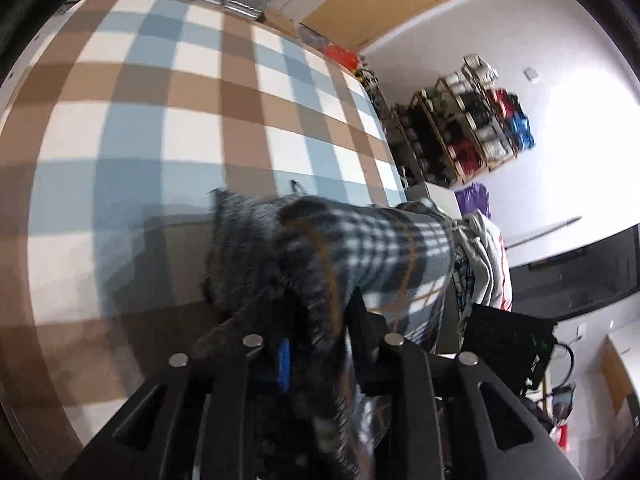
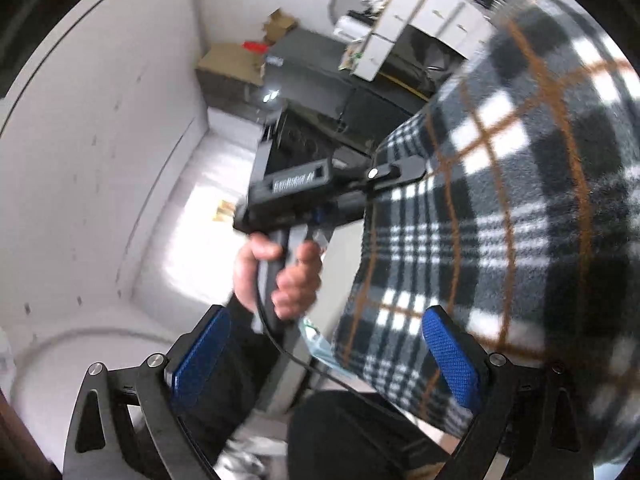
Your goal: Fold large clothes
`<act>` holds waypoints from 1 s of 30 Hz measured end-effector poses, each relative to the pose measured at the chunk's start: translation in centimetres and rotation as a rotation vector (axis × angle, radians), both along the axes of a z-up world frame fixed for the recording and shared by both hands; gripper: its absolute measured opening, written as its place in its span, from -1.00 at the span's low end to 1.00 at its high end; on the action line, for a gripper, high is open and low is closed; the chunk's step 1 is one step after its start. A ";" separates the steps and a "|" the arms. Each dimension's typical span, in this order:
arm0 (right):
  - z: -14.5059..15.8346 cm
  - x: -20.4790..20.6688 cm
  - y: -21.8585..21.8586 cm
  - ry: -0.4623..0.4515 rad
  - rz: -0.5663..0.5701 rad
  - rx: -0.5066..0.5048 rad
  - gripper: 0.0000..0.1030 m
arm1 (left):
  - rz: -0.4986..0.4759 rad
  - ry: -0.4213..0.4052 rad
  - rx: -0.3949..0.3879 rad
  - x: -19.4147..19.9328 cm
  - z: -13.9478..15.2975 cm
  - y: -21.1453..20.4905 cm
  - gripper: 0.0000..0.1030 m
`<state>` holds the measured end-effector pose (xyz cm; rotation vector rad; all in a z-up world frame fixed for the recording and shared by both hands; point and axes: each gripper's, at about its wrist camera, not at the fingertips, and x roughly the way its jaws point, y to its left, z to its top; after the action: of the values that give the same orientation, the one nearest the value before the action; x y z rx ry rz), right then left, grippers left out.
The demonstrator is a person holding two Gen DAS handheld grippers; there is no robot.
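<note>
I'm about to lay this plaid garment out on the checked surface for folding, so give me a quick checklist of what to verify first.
1. Left gripper clamped on the plaid garment: ok, fabric runs between its fingers.
2. Right gripper ready to take a second hold: ok, jaws wide open and holding nothing.
3. Garment lifted off the checked surface: ok, it hangs bunched above it.
4. Garment spread flat: not ok.
5. Which part the left gripper holds, collar, hem or sleeve: cannot tell, too blurred.
6. Person's hand firm on the handle: ok.
</note>
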<state>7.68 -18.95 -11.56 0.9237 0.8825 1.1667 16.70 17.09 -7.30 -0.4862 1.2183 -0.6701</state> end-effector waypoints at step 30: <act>9.3 1.1 0.7 -0.238 -0.315 -0.833 1.00 | -0.060 -0.168 0.094 -8.2 -2.4 -3.9 -0.60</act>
<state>8.81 -18.28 -2.23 0.2161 0.8748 0.5272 8.52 13.23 -9.66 -0.3093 1.1037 -0.6874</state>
